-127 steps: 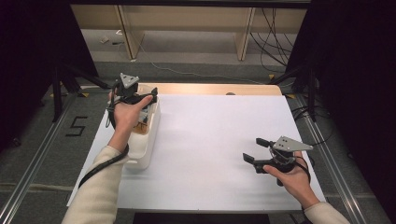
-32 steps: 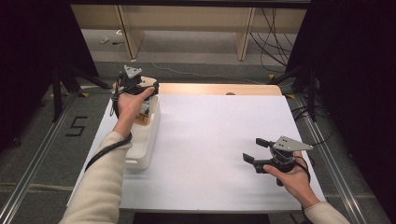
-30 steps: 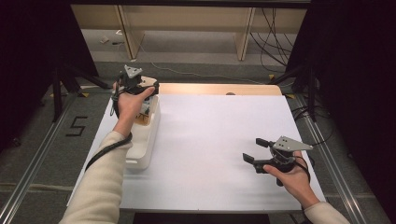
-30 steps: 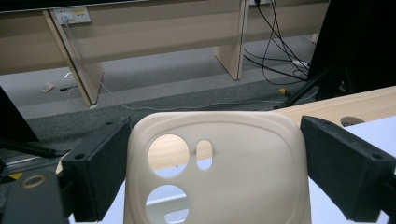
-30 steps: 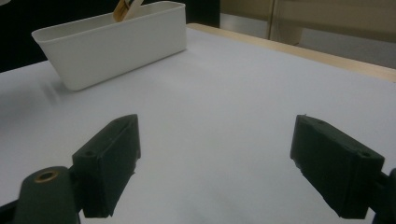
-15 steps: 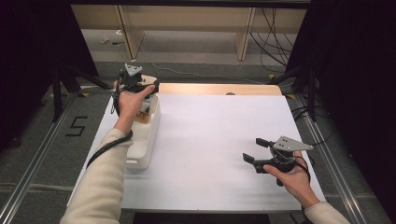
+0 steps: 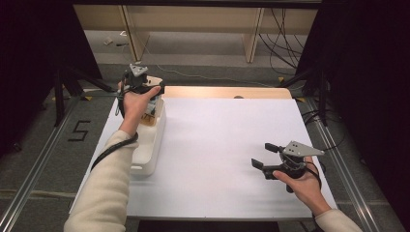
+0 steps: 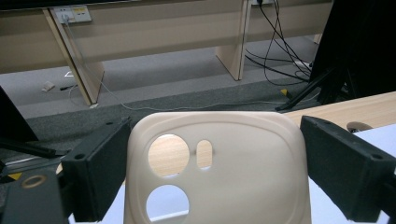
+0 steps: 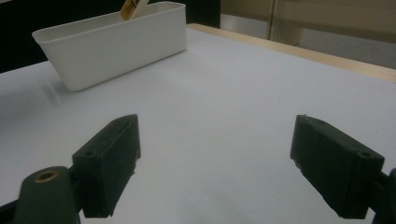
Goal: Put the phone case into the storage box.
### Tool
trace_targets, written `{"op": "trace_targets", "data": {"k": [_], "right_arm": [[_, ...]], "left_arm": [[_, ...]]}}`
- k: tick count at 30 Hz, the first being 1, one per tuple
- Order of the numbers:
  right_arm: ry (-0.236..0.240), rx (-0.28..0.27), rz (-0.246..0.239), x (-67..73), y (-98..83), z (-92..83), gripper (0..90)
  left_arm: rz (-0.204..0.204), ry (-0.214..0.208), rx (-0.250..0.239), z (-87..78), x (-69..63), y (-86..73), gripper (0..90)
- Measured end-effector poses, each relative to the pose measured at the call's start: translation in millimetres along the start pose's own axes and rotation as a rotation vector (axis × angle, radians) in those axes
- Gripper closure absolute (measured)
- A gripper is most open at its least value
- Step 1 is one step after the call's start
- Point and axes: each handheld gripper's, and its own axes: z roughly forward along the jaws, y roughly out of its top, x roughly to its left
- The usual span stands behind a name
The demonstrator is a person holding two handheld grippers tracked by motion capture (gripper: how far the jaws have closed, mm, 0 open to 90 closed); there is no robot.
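Phone case point(image 8: 219, 172): cream, matt, smooth soft plastic. Bin point(image 7: 150, 140): white plastic, slight sheen. Table point(image 7: 227, 140): matt white sheet, bare wood strip at 12 o'clock. Tongs' pads point(image 9: 109, 158): black, matt.

A cream phone case point(image 8: 219, 168) between black tool jaws, above a white bin point(image 7: 151, 145); the bench point(image 7: 227, 145) is covered in white, its far edge bare pale wood; sleeves cream.
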Motion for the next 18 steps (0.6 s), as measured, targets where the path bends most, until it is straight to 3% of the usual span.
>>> {"op": "trace_targets", "data": {"k": [14, 18], "right_arm": [[0.001, -0.001, 0.001, 0.0, -0.1, 0.4, 16.8], [0.001, -0.001, 0.001, 0.0, -0.1, 0.6, 16.8]], "left_arm": [[-0.005, 0.003, -0.012, 5.3, 1.3, 5.1, 11.4], [-0.004, -0.015, -0.021, 7.1, 0.5, 7.1, 11.4]]}}
